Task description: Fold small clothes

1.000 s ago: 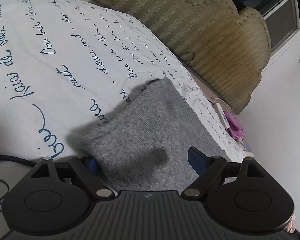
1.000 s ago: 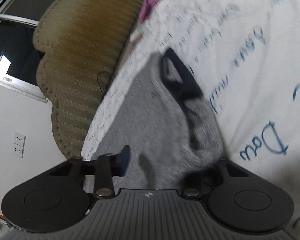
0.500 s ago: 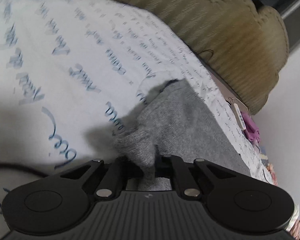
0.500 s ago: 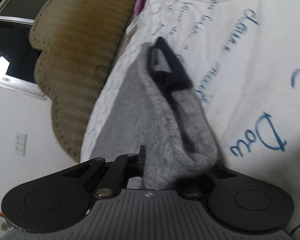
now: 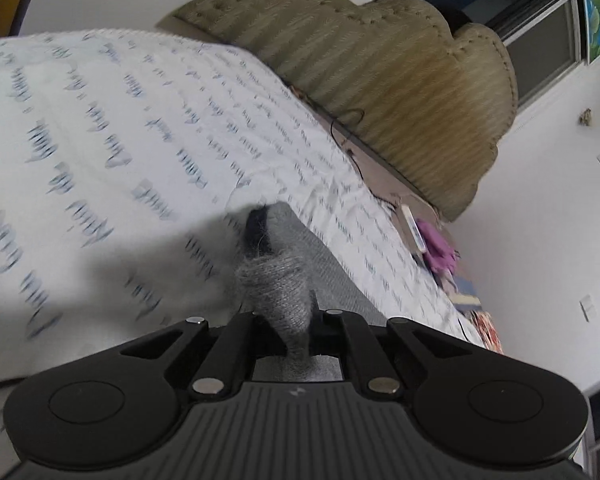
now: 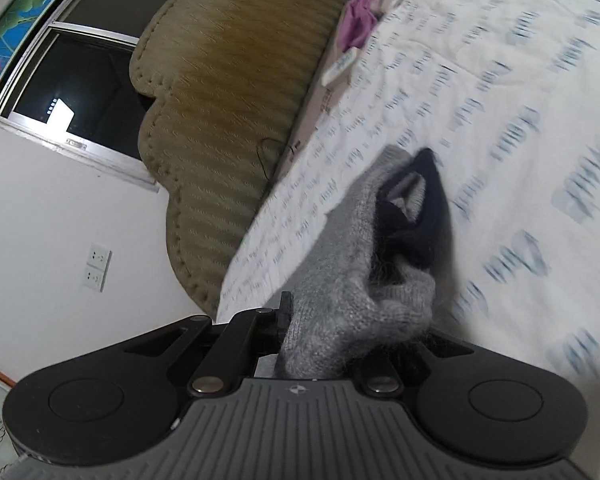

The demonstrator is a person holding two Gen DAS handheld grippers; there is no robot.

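- The bedspread [image 5: 148, 152] is white with blue handwriting print; it covers the bed and appears blurred in both views.
- The headboard [image 5: 380, 80] is olive, padded and scalloped; it stands at the far end of the bed, against a white wall.
- A window [image 6: 80, 80] with a dark pane sits beside the headboard.
- A purple cloth [image 6: 360, 16] and a white remote [image 6: 340, 66] lie on the bed near the headboard, well apart from the work area.
- A double wall socket [image 6: 98, 267] is mounted below the window.
- Nothing stands between the grippers and the garment.
- The grey sweater [image 6: 340, 280] lies near the bed edge; its dark collar [image 6: 416, 216] faces up.
- The left gripper [image 5: 296, 316] has its jaws pressed together, pinching a bunched fold of the grey sweater lifted off the bedspread.
- The right gripper [image 6: 332, 332] also pinches the sweater; grey knit bulges over its jaws and hides the fingertips.
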